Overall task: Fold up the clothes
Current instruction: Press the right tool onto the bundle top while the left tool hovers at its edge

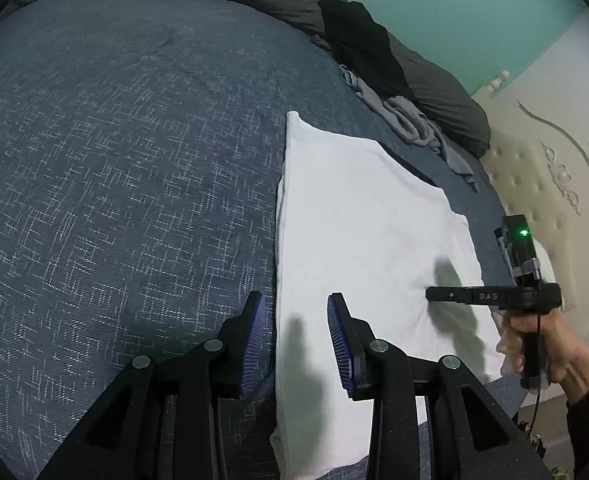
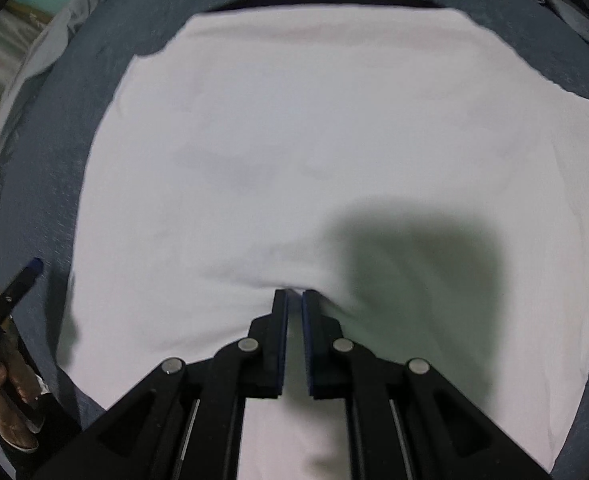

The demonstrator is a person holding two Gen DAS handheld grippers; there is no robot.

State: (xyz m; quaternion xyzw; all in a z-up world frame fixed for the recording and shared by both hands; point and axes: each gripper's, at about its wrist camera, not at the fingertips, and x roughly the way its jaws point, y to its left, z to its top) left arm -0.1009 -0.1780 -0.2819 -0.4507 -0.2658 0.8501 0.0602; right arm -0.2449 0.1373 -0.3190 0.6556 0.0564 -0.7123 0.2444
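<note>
Our white T-shirt (image 1: 358,240) lies half-folded on the bed (image 1: 114,160), lower right of frame. Right hand-held gripper (image 2: 292,294), nearly closed, presses it flat; left hand-held gripper (image 1: 296,312) hangs part-open, empty, straddling its edge.

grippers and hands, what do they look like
Both grippers, left and right, are matte black with blue ribbed pads and silver round pivot pins. The right one carries white lettering, a green light and a thin black cable. The right hand shows a dark sleeve.
</note>
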